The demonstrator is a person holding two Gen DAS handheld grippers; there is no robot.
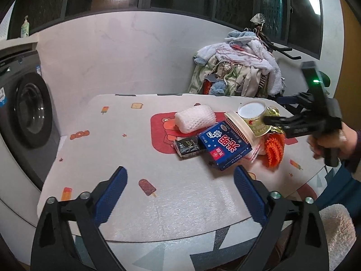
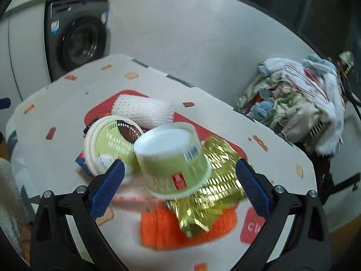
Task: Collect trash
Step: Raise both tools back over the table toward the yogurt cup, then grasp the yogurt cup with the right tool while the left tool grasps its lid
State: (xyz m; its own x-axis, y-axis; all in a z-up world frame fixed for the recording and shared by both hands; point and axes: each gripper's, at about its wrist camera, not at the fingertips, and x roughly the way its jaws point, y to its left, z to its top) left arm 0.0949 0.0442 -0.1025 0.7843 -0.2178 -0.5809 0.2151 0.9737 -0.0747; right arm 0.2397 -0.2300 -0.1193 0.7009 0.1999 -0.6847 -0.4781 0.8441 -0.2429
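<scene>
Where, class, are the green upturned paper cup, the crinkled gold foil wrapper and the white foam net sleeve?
Green upturned paper cup [image 2: 173, 169]: right wrist view, side wall.
Crinkled gold foil wrapper [image 2: 214, 194]: right wrist view, creased middle.
White foam net sleeve [image 1: 195, 117]: left wrist view, top surface.

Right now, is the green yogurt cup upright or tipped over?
Tipped over: the green yogurt cup rests on the gold wrapper, white base up, rim down.

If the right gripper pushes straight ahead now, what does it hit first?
Most likely the upturned green cup, which sits between the open right gripper fingers, with gold foil just beside it. Depth is blurred.
</scene>
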